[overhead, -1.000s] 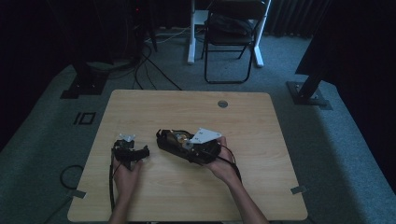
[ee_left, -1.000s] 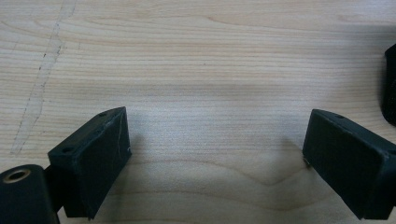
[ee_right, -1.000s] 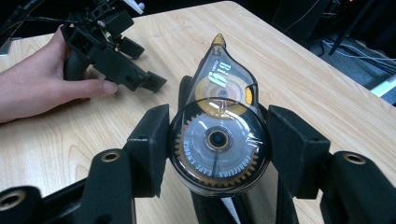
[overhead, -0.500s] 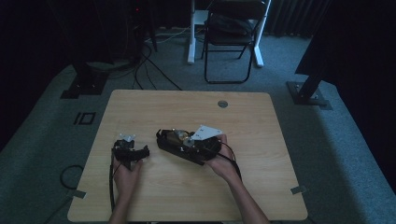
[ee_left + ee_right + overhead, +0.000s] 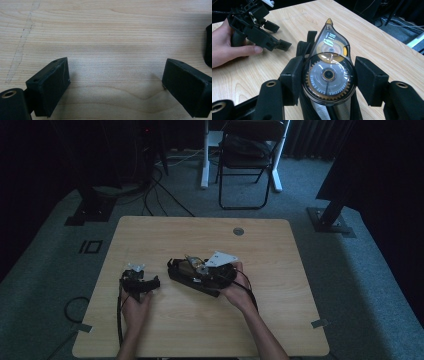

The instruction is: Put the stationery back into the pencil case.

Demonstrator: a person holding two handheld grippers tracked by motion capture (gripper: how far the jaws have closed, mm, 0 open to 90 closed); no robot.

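1. Since the earlier high views, we find no real change: both hands keep their places on the desk [image 5: 112, 30]. We judge that the pick-up is not yet made.
2. The right hand-held gripper [image 5: 332, 82] stands wide open. The correction tape dispenser [image 5: 329, 50] sits between its jaws, on top of a black case [image 5: 304, 46]. One pad is close against the dispenser, the other stands clear of it.
3. The left hand-held gripper [image 5: 115, 82] is open over bare wood, with nothing between its jaws.
4. The dispenser's clear shell bears large letters that appear to read "BIO". The ring around the gear seems to say "CORRECTION TAPE"; smaller print is too fine to read.
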